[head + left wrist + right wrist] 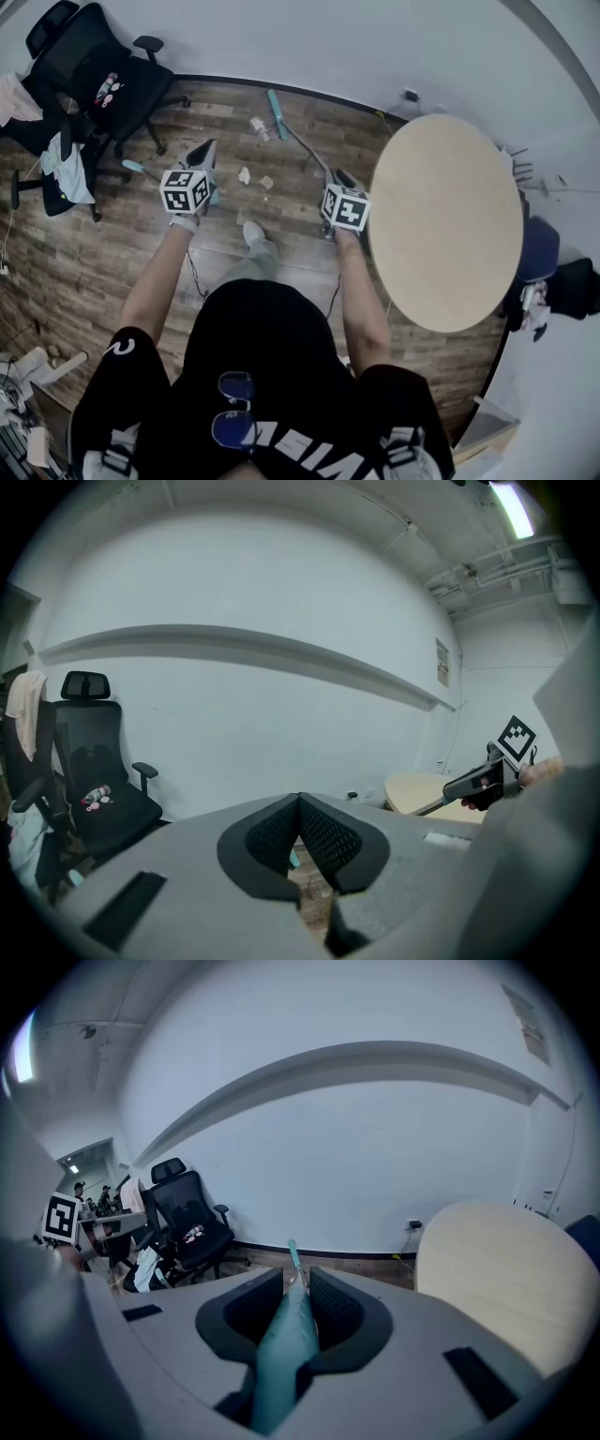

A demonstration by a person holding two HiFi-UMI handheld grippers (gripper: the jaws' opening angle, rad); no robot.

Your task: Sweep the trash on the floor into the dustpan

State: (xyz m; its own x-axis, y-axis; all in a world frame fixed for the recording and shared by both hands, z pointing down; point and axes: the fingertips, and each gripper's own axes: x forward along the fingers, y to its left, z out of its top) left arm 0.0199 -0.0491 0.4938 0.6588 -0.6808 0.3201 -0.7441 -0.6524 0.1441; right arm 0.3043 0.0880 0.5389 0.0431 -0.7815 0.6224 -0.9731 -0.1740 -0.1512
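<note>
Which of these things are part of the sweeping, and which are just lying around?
Job: long teal broom, held in the right gripper; crumpled white paper scraps.
Lying about: black office chair; round beige table; pale draped clothes.

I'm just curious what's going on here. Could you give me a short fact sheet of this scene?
Left tongs: tips together, nothing clearly held
Right tongs: shut on the teal broom handle
Trash: pale scraps lying between the two tongs
Floor: wood planks
Nearby: round table on the right, black chair on the left
</note>
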